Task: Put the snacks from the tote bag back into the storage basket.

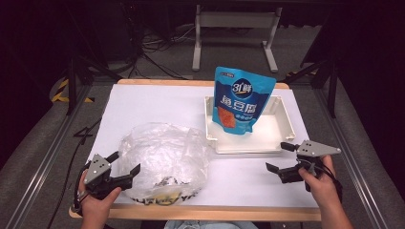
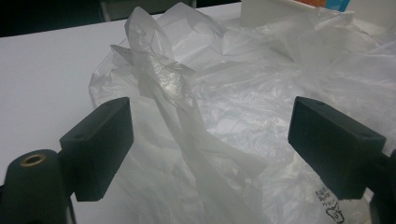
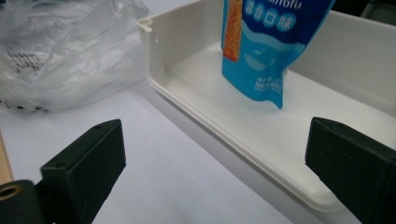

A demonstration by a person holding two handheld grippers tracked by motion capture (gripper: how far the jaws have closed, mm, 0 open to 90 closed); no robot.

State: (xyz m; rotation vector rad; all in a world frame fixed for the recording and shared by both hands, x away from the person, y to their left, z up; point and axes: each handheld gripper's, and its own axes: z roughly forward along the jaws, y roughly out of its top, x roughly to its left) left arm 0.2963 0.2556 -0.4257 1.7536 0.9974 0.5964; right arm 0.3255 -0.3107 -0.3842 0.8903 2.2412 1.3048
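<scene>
Two grippers, both with jaws spread wide and holding nothing, poised over a white counter (image 1: 157,98). Left gripper (image 1: 125,166) at the near left edge of a crumpled clear plastic bag (image 1: 165,160), jaws straddling a twisted, upstanding fold of the film (image 2: 163,88); likely positioned so as to pinch that fold, the one part of the bag that offers a firm hold. Bag lying loose on the near left of the counter, mouth not discernible, dark print and a yellow patch visible through the film near the front edge. Right gripper (image 1: 279,157) hovering just off the near right corner of a shallow white tray (image 1: 286,117), apart from its rim, aimed along the tray toward a blue snack pouch (image 1: 242,100). Pouch standing upright in the tray, leaning toward the back wall, bottom corner resting on the tray floor (image 3: 261,70); upright stance leaves the sides free for a grip from in front. Tray set to the right of the bag, the bag's edge just beside or touching the tray's near left corner. Probable division of labour: one gripper to steady or open the bag, the other to fetch the pouch. Nothing yet touched by either gripper, so far as can be judged.
</scene>
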